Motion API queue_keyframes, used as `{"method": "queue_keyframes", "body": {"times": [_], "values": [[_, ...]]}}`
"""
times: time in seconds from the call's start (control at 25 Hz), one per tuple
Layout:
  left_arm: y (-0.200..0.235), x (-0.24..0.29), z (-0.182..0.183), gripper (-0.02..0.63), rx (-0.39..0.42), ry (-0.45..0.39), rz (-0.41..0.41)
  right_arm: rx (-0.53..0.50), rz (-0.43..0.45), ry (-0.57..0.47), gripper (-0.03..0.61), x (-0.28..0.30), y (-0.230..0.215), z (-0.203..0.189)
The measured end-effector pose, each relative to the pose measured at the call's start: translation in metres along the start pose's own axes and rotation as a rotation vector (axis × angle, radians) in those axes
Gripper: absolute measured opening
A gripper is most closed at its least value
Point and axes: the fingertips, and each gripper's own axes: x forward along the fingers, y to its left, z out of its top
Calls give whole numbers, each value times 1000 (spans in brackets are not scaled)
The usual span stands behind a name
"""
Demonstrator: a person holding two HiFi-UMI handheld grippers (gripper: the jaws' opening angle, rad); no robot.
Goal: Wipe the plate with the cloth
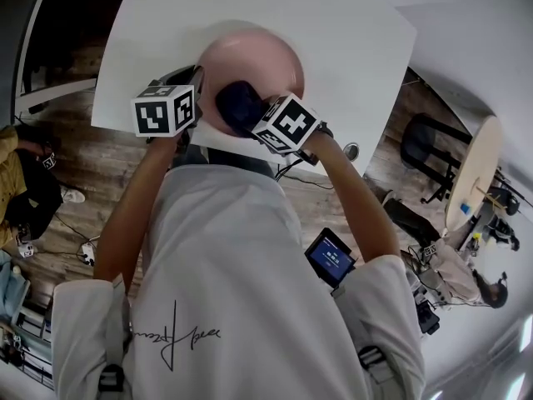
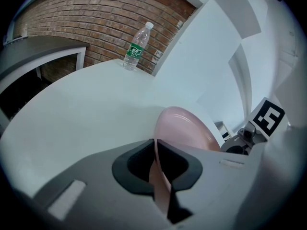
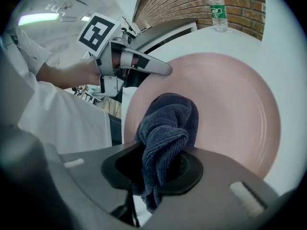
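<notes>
A round pink plate (image 1: 258, 61) is held over the near edge of the white table (image 1: 350, 32). My left gripper (image 2: 156, 174) is shut on the pink plate (image 2: 184, 128) at its rim, which runs edge-on between the jaws. My right gripper (image 3: 160, 169) is shut on a bunched dark blue cloth (image 3: 168, 128), and the bunch presses on the face of the pink plate (image 3: 225, 104) near its left side. In the head view the dark blue cloth (image 1: 241, 107) shows between the two marker cubes, on the plate's near part. The left gripper (image 3: 156, 67) shows at the plate's upper left rim.
A clear water bottle (image 2: 136, 47) with a green label stands at the table's far edge by a brick wall (image 2: 96, 18); the same water bottle (image 3: 217, 6) shows in the right gripper view. People, a round side table (image 1: 475, 169) and black stools (image 1: 425, 144) are on the floor around.
</notes>
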Motion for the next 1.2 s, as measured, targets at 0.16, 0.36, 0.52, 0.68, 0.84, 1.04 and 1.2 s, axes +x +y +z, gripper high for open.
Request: {"method": "queue_keyframes", "body": {"times": [0.16,0.36,0.52,0.68,0.84,1.04,1.2], "values": [[0,1,-2,29,5,2,1,-49,-38,24,92,0,-4,-5],[-2,2,-3,29,7,6,-2,-76,-56,37,92,-2,-8,-8],[-3,3,-2,29,9,8,-3,-73,-71,39,92,-5,-14,-9],[-4,5,-2,29,10,10,-3,-74,-104,45,93,-10,-25,-12],[-5,5,-4,29,9,14,-6,-59,-125,42,94,-14,-33,-13],[-5,7,-4,29,9,12,-5,-69,-151,43,94,-18,-42,-13],[-5,6,-3,29,13,10,-1,-78,-168,46,94,-19,-45,-15]]}}
